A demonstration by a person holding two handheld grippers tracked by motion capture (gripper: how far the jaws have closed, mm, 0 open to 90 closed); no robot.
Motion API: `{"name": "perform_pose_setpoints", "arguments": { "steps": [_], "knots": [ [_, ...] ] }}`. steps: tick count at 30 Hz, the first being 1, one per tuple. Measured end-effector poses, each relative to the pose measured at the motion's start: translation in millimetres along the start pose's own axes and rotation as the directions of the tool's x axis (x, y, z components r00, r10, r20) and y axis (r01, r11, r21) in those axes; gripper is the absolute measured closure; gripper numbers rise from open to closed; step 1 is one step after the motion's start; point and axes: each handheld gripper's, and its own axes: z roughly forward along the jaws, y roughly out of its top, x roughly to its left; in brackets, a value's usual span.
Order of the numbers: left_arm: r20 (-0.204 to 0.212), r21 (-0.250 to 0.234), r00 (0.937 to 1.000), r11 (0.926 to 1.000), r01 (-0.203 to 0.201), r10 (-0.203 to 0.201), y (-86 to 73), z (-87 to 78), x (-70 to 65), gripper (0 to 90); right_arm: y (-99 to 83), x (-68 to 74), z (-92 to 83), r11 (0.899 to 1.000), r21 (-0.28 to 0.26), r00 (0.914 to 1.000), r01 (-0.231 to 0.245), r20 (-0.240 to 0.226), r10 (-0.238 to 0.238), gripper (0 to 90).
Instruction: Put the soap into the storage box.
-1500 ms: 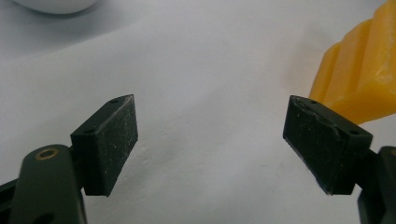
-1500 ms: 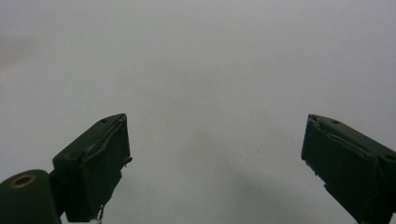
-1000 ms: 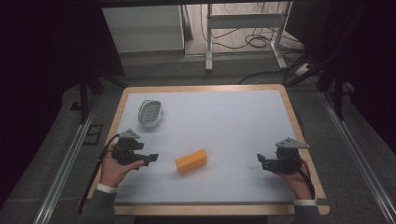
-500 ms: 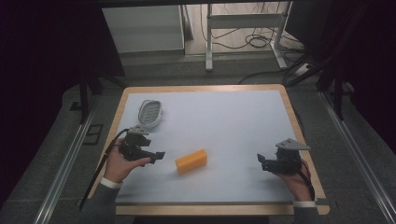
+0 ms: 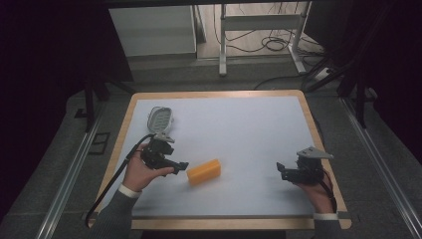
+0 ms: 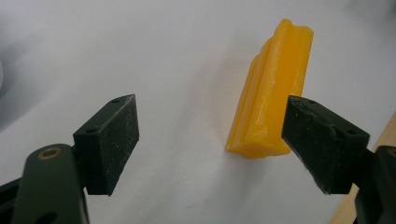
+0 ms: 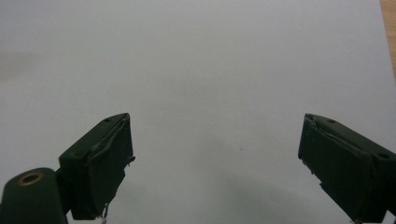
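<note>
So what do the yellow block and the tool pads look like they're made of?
The yellow block looks waxy or soapy, maybe soft plastic: slightly translucent, ridged along its length, with a dull sheen. The left tool's pads look like matte black rubber or foam, finely speckled and grainy.

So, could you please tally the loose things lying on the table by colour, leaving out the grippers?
Yellow: 1, the yellow block near the left gripper.
Grey-white: 1, the oval dish at the table's far left.
Total: 2.
</note>
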Motion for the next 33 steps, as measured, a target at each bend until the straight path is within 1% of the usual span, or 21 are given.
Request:
{"name": "perform_pose_setpoints", "arguments": {
  "steps": [1, 5, 7, 8, 9, 10, 14, 16, 17, 18, 19, 21, 24, 25, 26, 27, 28, 29, 30, 31, 33],
  "knots": [
    [0.009, -0.009, 1.0, 1.0, 0.0, 0.0, 0.6, -0.3, -3.3, 19.5, 0.1, 0.0, 0.1, 1.0, 0.001, 1.0, 0.0, -0.002, 0.0, 10.2],
    [0.009, 0.009, 0.9996, 0.9996, -0.025, 0.025, 5.7, 2.1, -13.8, 19.6, -1.5, 0.6, 3.5, 1.0, 0.01, 1.0, 0.002, -0.005, -0.002, 10.2],
    [0.003, 0.022, 0.9991, 0.9989, -0.042, 0.042, 11.4, 4.7, -19.6, 19.6, -2.4, 1.3, 5.0, 1.0, 0.016, 0.9999, 0.009, -0.009, -0.009, 10.2],
    [0.003, 0.022, 0.9991, 0.9989, -0.042, 0.042, 11.4, 4.7, -19.6, 19.5, -2.3, 1.5, 4.7, 1.0, 0.018, 0.9999, 0.011, -0.007, -0.011, 10.2],
    [-0.009, 0.034, 0.9984, 0.9979, -0.055, 0.056, 15.9, 8.9, -23.8, 19.5, -2.3, 1.9, 4.5, 1.0, 0.013, 0.9999, 0.01, -0.011, -0.01, 10.2],
    [-0.009, 0.034, 0.9984, 0.9979, -0.055, 0.056, 15.9, 8.9, -23.8, 19.5, -2.3, 1.9, 4.5, 1.0, 0.013, 0.9999, 0.01, -0.011, -0.01, 10.2],
    [0.009, 0.054, 0.9975, 0.996, -0.07, 0.07, 22.6, 23.2, -30.5, 19.5, -2.6, 1.8, 3.7, 1.0, 0.011, 0.9999, 0.012, -0.01, -0.012, 10.2],
    [0.012, 0.059, 0.9973, 0.9956, -0.073, 0.072, 23.5, 25.3, -31.9, 19.5, -2.9, 1.7, 4.0, 1.0, 0.013, 0.9998, 0.015, -0.009, -0.015, 10.2],
    [0.016, 0.068, 0.9961, 0.9938, -0.088, 0.087, 26.1, 30.2, -36.3, 19.5, -3.1, 1.9, 3.9, 1.0, 0.016, 0.9998, 0.017, -0.006, -0.016, 10.2],
    [0.016, 0.068, 0.9961, 0.9938, -0.088, 0.087, 26.1, 30.2, -36.3, 19.5, -3.1, 1.9, 3.9, 1.0, 0.016, 0.9998, 0.017, -0.006, -0.016, 10.2],
    [0.037, 0.073, 0.9957, 0.9935, -0.087, 0.085, 28.2, 34.1, -38.8, 19.5, -3.0, 1.9, 3.7, 1.0, 0.015, 0.9999, 0.016, -0.005, -0.016, 10.3],
    [0.027, 0.086, 0.9946, 0.9911, -0.102, 0.1, 29.7, 37.1, -41.8, 19.5, -2.4, 2.0, 1.4, 1.0, 0.011, 0.9999, 0.014, 0.003, -0.014, 10.2],
    [0.035, 0.094, 0.9927, 0.9885, -0.118, 0.116, 33.4, 41.4, -47.3, 19.4, -2.6, 1.8, 0.2, 1.0, 0.012, 0.9999, 0.015, 0.007, -0.015, 10.2],
    [0.049, 0.093, 0.9928, 0.9893, -0.113, 0.109, 35.3, 44.5, -48.1, 19.5, -3.5, 1.3, 0.0, 1.0, 0.01, 0.9999, 0.013, 0.009, -0.013, 10.2],
    [0.049, 0.093, 0.9928, 0.9893, -0.113, 0.109, 35.3, 44.5, -48.1, 19.5, -3.5, 1.3, 0.0, 1.0, 0.01, 0.9999, 0.013, 0.009, -0.013, 10.2],
    [0.034, 0.114, 0.9927, 0.9863, -0.119, 0.116, 37.1, 49.6, -49.4, 19.5, -4.5, 1.3, -0.8, 1.0, 0.008, 0.9999, 0.016, 0.004, -0.016, 10.2],
    [0.034, 0.114, 0.9927, 0.9863, -0.119, 0.116, 37.1, 49.6, -49.4, 19.5, -4.5, 1.3, -0.8, 1.0, 0.008, 0.9999, 0.016, 0.004, -0.016, 10.2],
    [0.044, 0.119, 0.9914, 0.9846, -0.128, 0.123, 39.2, 52.6, -51.2, 19.5, -5.1, 1.3, -0.7, 1.0, 0.009, 0.9998, 0.018, 0.004, -0.018, 10.3],
    [0.044, 0.119, 0.9914, 0.9846, -0.128, 0.123, 39.2, 52.6, -51.2, 19.5, -5.1, 1.3, -0.7, 1.0, 0.009, 0.9998, 0.018, 0.004, -0.018, 10.3],
    [0.049, 0.125, 0.9903, 0.9829, -0.135, 0.13, 41.6, 55.6, -54.0, 19.5, -5.2, 1.2, -0.7, 1.0, 0.009, 0.9998, 0.019, 0.005, -0.019, 10.2],
    [0.065, 0.126, 0.9908, 0.984, -0.126, 0.118, 43.5, 60.6, -54.7, 19.7, -5.4, 0.7, -1.6, 1.0, 0.005, 0.9998, 0.017, 0.008, -0.017, 10.2]
  ]
}}
